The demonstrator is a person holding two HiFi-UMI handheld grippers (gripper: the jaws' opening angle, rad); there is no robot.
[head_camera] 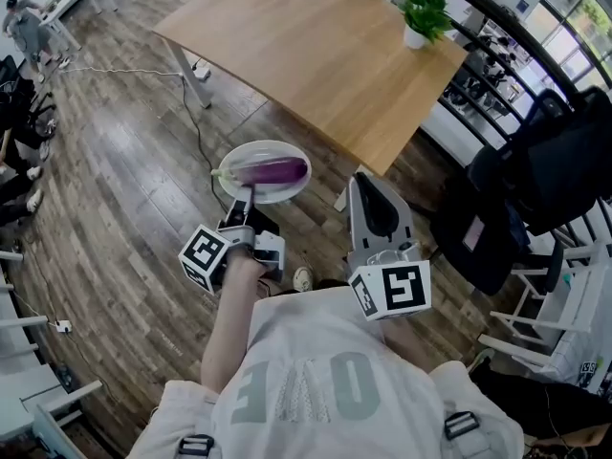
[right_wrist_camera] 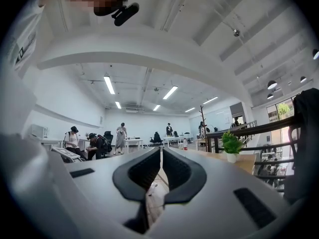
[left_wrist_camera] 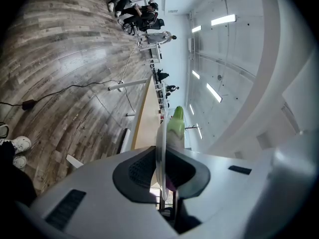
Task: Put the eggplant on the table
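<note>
A purple eggplant (head_camera: 273,170) with a green stem lies on a white plate (head_camera: 287,192) held in the air above the wooden floor, just short of the table (head_camera: 316,55). My left gripper (head_camera: 251,199) is shut on the plate's near rim. In the left gripper view the plate (left_wrist_camera: 160,148) stands edge-on between the pads, with the eggplant's green end (left_wrist_camera: 176,126) rising beyond my left gripper (left_wrist_camera: 162,176). My right gripper (head_camera: 368,182) is to the right of the plate, near the table's corner. It is shut and holds nothing (right_wrist_camera: 161,171).
A small potted plant (head_camera: 424,12) stands at the table's far right corner. Black chairs (head_camera: 545,170) and a railing are to the right. A cable (head_camera: 191,132) runs over the floor left of the table. People (right_wrist_camera: 94,144) sit and stand at far desks.
</note>
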